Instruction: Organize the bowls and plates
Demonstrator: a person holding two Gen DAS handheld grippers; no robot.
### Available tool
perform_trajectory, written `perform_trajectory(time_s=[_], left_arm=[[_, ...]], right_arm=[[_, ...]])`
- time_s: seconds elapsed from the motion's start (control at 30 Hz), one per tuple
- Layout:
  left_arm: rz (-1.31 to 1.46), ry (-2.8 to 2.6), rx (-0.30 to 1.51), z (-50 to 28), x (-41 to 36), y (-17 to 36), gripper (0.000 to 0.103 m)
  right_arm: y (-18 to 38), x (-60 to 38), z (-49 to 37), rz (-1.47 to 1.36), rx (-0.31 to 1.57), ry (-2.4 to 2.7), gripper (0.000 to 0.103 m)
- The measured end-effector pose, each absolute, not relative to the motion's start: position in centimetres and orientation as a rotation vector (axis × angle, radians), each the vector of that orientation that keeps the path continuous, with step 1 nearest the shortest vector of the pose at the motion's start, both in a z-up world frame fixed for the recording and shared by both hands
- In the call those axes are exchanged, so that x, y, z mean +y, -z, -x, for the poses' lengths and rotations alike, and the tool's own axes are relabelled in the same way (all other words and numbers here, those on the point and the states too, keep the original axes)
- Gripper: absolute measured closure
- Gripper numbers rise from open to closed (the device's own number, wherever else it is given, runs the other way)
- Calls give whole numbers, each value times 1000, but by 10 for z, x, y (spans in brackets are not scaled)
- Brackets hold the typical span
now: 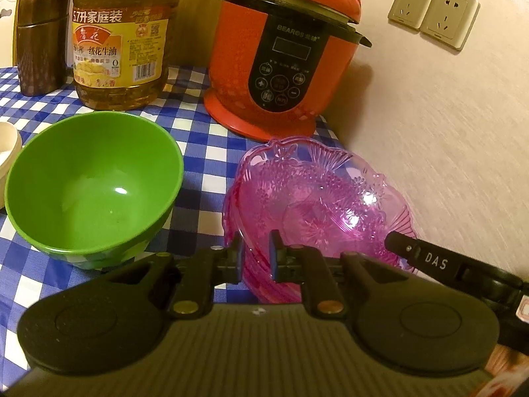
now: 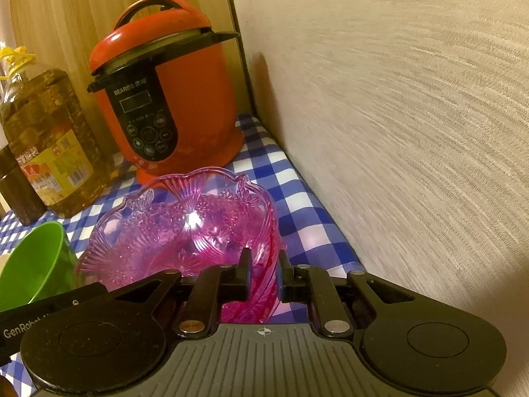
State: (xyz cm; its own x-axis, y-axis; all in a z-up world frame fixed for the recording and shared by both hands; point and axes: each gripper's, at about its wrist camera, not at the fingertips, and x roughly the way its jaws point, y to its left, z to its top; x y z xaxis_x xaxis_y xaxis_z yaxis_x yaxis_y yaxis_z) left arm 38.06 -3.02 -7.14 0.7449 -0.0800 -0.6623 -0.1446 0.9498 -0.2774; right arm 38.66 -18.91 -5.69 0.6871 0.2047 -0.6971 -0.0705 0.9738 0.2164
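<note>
Both wrist cameras look down along their fingers, close over the counter (image 1: 198,152), sharing the pink bowl (image 1: 314,198) and red cooker (image 2: 185,99).

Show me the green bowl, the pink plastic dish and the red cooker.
green bowl (image 1: 96,192), left wrist view, inner wall.
pink plastic dish (image 2: 172,231), right wrist view, patterned inner wall.
red cooker (image 1: 238,66), left wrist view, red side.

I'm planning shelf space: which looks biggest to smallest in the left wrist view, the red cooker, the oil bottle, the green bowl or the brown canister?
1. Red cooker
2. Oil bottle, cut off at the top, so unsure against the cooker
3. Green bowl, nearer the camera, so flattered
4. Brown canister
</note>
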Motion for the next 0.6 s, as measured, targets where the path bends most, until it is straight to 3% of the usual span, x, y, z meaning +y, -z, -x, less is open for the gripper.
perform_trajectory(time_s=[0.23,0.3,0.37,0.6], left_arm=[[311,-35,734,-383,-31,73,88],[293,-35,735,-384,-34,73,87],[262,-37,725,-382,-38,71,73],[263,-31,733,-375,-38,75,72]], right_arm=[[58,-189,-387,-173,786,-157,90],[59,-187,-387,-148,777,-156,80],[60,-187,-387,-151,776,-153,38],[58,-195,-387,-197,764,-150,35]])
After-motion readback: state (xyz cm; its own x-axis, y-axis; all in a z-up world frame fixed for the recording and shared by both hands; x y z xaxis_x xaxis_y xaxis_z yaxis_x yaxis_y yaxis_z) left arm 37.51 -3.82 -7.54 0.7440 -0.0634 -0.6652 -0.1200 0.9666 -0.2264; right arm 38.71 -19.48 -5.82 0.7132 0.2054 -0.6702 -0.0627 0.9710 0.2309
